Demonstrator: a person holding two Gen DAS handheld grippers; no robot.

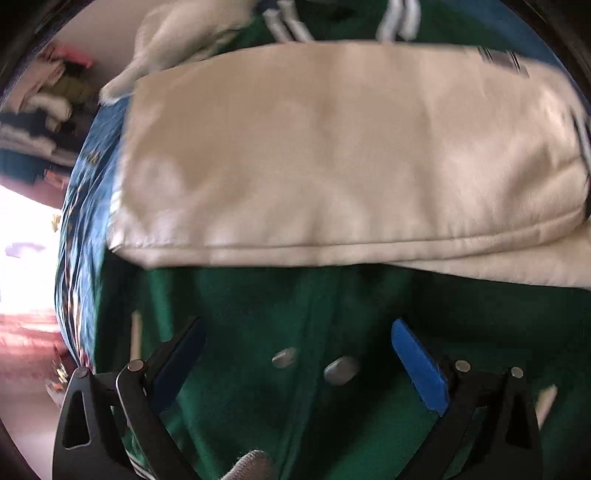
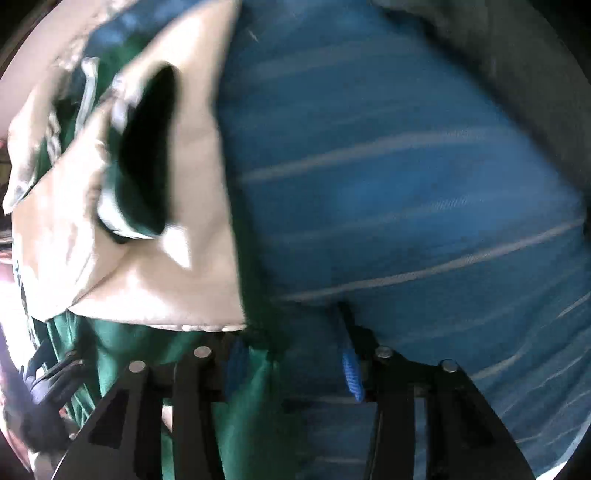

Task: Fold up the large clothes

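A green jacket [image 1: 258, 369] with cream sleeves lies on a blue bed cover. In the left wrist view a cream sleeve [image 1: 332, 147] is folded across the jacket, above two metal snap buttons [image 1: 340, 369]. My left gripper [image 1: 297, 332] hangs open over the green front, the snaps between its blue pads [image 1: 417, 365], nothing gripped. In the right wrist view the cream sleeves [image 2: 177, 288] and a green striped cuff [image 2: 125, 206] lie at left. My right gripper [image 2: 291, 343] stands partly open at the jacket's green edge [image 2: 255, 391], where it meets the sheet. The picture is blurred.
The blue striped bed cover [image 2: 406, 184] fills the right side of the right wrist view, with dark grey fabric [image 2: 517, 55] beyond it. In the left wrist view a heap of clothes [image 1: 48, 110] lies past the bed's left edge [image 1: 81, 206]. Pale fluffy fabric [image 1: 184, 29] sits at the top.
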